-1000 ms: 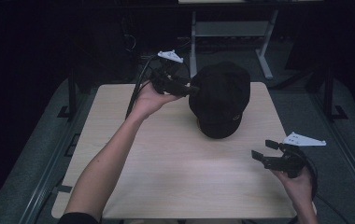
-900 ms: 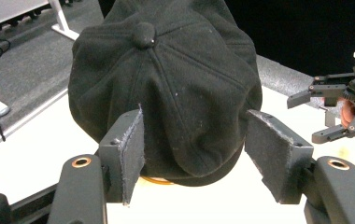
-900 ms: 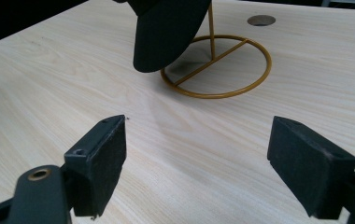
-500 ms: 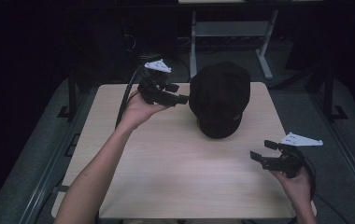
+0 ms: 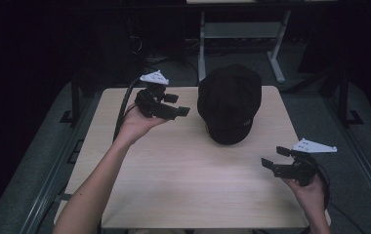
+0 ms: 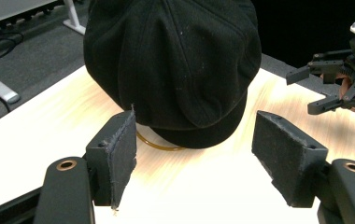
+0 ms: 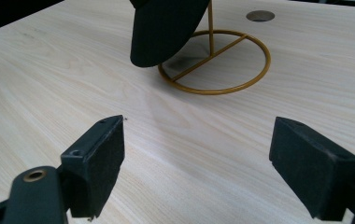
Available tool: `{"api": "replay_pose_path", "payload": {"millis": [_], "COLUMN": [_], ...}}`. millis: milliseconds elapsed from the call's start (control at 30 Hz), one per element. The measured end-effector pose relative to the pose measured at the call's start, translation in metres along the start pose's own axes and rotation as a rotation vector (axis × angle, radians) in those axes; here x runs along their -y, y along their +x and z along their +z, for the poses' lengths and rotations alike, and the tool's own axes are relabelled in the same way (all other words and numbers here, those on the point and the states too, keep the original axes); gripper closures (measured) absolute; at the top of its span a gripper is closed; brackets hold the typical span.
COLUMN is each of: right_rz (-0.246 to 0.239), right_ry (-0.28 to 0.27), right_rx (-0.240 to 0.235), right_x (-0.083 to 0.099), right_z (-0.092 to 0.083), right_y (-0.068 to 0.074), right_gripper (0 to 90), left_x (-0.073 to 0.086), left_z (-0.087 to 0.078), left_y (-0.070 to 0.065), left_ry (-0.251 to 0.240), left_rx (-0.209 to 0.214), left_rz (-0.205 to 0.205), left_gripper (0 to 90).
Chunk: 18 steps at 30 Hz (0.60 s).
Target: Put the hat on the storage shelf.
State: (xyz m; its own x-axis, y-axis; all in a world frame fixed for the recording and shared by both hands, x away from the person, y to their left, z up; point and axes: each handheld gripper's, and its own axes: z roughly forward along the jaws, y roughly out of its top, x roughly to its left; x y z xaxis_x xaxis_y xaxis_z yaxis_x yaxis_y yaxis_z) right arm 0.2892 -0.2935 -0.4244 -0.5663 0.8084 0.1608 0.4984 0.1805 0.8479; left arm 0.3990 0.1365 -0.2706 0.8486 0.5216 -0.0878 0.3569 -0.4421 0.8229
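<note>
Grippers left (image 5: pixel 179 105) and right (image 5: pixel 273 157) both wide, empty, flanking black cap (image 5: pixel 228 100).

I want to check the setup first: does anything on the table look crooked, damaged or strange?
Nothing stands out. The black cap sits on its gold wire stand, whose ring lies flat on the table. Both grippers are open, clear of it.
</note>
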Motion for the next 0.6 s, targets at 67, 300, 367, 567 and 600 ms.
{"api": "replay_pose_path", "payload": {"millis": [67,300,367,567,600], "right_rz": [0.0,0.001,0.0,-0.002,-0.004], "right_ry": [0.0,-0.001,-0.001,0.009,0.012], "right_rx": [-0.001,0.001,0.003,0.005,0.006], "right_x": [0.0,0.0,0.0,0.001,0.001], "right_z": [0.0,-0.001,-0.001,0.001,0.001], "right_y": [0.0,0.0,0.0,0.0,0.001], "right_gripper": [17.8,17.8,17.8,17.8,17.8], "left_x": [0.003,0.015,0.018,0.028,0.029], "left_z": [-0.001,-0.005,-0.006,-0.008,-0.008], "left_y": [0.0,-0.001,-0.001,0.0,0.0], "left_ry": [0.003,0.0,-0.001,0.003,0.005], "left_rx": [-0.004,-0.006,-0.009,-0.012,-0.012], "left_rz": [0.001,-0.01,-0.011,-0.015,-0.015], "left_gripper": [29.7,28.7,28.4,27.1,27.0]}}
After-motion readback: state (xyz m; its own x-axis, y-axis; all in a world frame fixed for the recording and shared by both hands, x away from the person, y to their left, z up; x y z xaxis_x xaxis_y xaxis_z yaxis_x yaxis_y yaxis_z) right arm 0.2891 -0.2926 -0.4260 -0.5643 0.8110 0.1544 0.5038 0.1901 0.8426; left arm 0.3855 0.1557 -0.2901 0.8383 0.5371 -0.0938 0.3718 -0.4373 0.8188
